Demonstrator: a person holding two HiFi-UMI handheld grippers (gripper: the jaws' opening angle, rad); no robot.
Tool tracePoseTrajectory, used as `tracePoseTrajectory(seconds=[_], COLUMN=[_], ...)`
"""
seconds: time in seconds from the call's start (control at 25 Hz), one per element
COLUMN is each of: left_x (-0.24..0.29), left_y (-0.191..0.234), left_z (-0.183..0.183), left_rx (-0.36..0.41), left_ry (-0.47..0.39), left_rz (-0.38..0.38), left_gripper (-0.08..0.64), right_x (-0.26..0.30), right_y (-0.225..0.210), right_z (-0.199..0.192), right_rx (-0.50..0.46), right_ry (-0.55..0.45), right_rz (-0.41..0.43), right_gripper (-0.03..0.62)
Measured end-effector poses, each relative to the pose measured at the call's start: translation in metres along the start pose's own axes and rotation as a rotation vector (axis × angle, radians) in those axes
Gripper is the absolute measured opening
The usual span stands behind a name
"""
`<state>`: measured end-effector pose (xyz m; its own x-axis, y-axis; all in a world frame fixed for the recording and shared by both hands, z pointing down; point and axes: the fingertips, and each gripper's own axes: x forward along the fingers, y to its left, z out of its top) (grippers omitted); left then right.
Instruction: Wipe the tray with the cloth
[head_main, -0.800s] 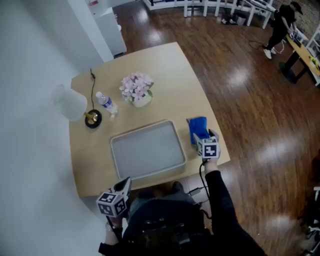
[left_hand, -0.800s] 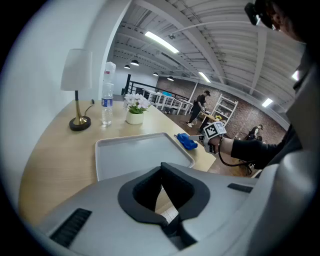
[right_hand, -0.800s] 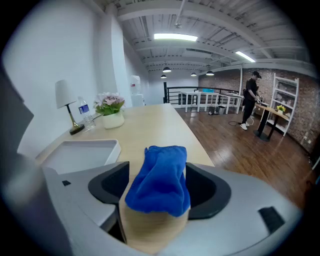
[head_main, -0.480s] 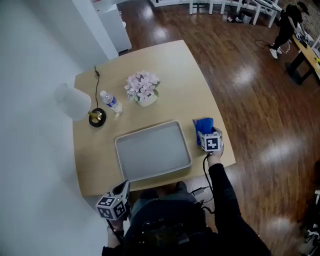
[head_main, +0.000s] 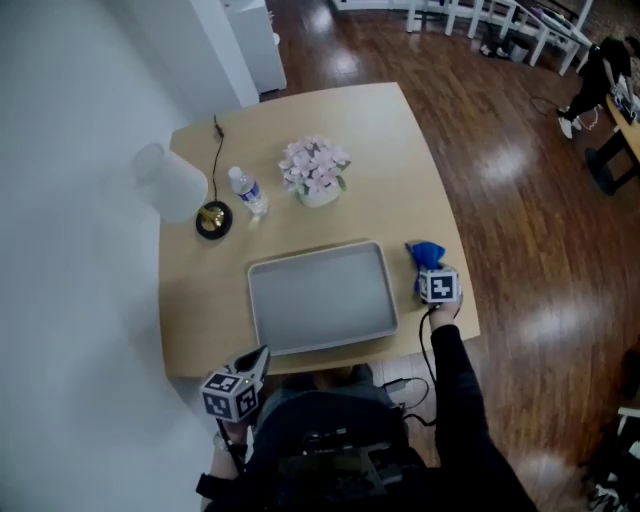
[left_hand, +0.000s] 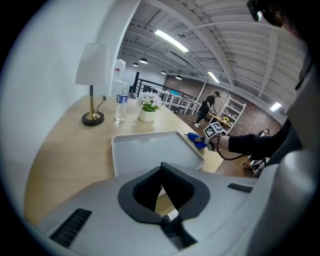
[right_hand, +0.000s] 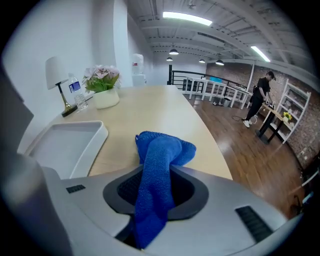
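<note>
The cloth (head_main: 424, 252), lying flat a moment ago, is now bunching up in my right gripper (head_main: 430, 267).
I'm clamping it just right of the tray (head_main: 322, 298), so this looks like the pickup step; my left gripper (head_main: 256, 358) is idling closed and empty. Next, I reckon, I'm carrying the cloth leftward over the rim and pressing it onto the tray.

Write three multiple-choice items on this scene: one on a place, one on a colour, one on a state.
1. Where does the water bottle stand?
A. on the tray
B. between the lamp and the flower pot
C. on a shelf
2. What colour is the cloth?
A. white
B. green
C. blue
3. How do the right tongs stand?
A. shut on the cloth
B. open and empty
C. shut on the lamp
Answers: 1 B, the head view shows it between them; 2 C, plainly blue in the right gripper view; 3 A, the cloth is pinched between the jaws.
</note>
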<state>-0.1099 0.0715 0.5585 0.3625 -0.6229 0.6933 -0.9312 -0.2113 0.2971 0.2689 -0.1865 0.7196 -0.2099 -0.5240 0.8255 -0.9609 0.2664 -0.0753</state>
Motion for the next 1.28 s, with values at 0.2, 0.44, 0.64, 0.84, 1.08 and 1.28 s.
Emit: tracePoseTrajectory(seconds=[0.2, 0.44, 0.64, 0.84, 1.08, 1.28], left_x=[-0.001, 0.014, 0.017, 0.018, 0.012, 0.012], left_y=[0.021, 0.068, 0.095, 0.116, 0.129, 0.139], left_z=[0.013, 0.019, 0.024, 0.025, 0.022, 0.025], left_rx=[0.024, 0.019, 0.039, 0.059, 0.031, 0.020], left_ry=[-0.031, -0.056, -0.053, -0.043, -0.008, -0.005], left_rz=[-0.015, -0.017, -0.037, -0.072, -0.163, -0.169], left_gripper=[0.000, 0.000, 0.000, 0.000, 0.000, 0.000], right_x=[-0.074, -0.091, -0.073, -0.045, 0.007, 0.042], right_y=[0.033, 0.181, 0.309, 0.412, 0.482, 0.497], right_z=[0.043, 0.028, 0.027, 0.056, 0.078, 0.068], right_rx=[-0.020, -0.134, -0.306, -0.451, -0.495, -0.532], right_ry=[-0.170, -0.142, -0.070, -0.027, -0.001, 0.044], right_rz=[-0.007, 0.175, 0.307, 0.360, 0.306, 0.273], right_gripper=[0.106, 0.106, 0.107, 0.107, 0.107, 0.109])
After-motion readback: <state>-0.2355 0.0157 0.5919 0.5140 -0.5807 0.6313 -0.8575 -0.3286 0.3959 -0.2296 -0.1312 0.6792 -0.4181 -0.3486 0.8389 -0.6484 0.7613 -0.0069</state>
